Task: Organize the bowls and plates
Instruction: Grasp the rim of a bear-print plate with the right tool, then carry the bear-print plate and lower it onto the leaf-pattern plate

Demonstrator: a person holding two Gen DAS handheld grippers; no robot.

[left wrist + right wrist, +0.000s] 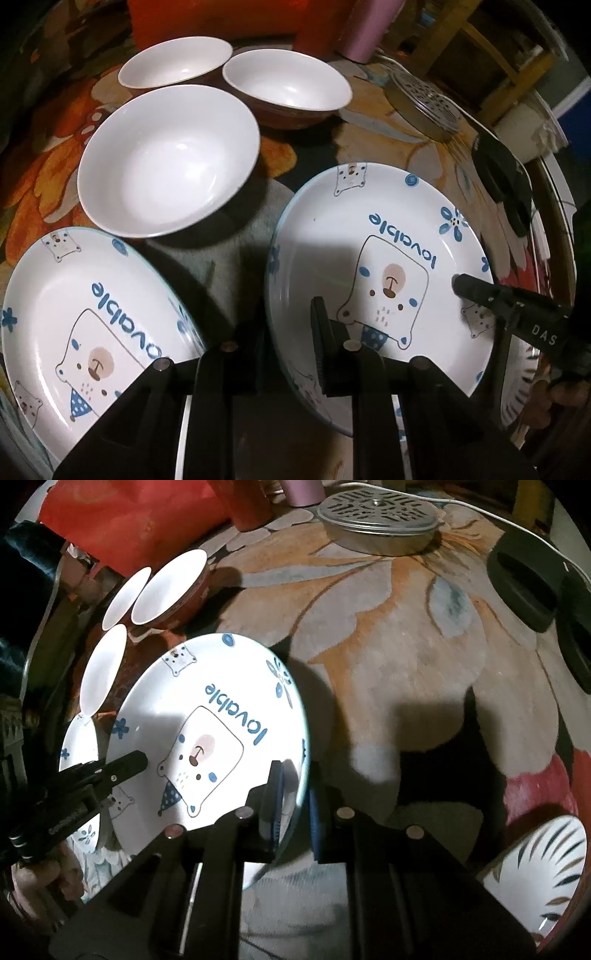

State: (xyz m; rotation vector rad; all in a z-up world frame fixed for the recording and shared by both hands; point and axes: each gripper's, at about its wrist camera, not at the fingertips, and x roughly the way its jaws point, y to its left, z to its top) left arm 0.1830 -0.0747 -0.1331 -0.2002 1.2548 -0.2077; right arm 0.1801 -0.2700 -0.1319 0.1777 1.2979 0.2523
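Note:
A white bear plate marked "lovable" (388,258) is held off the floral table, tilted. My left gripper (284,332) is shut on its left rim, and my right gripper (293,801) is shut on its right rim (295,738). The right gripper's finger (480,291) reaches over the plate in the left wrist view; the left one's finger (125,766) shows in the right wrist view. A second bear plate (81,314) lies at lower left. A white bowl (166,158) and two brown-sided bowls (173,62) (288,79) stand behind.
A round metal perforated lid on a tin (376,517) sits at the back. A black object (524,579) and white cable lie at right. A striped plate (543,871) is at lower right. Red and pink cups (303,491) stand at the far edge.

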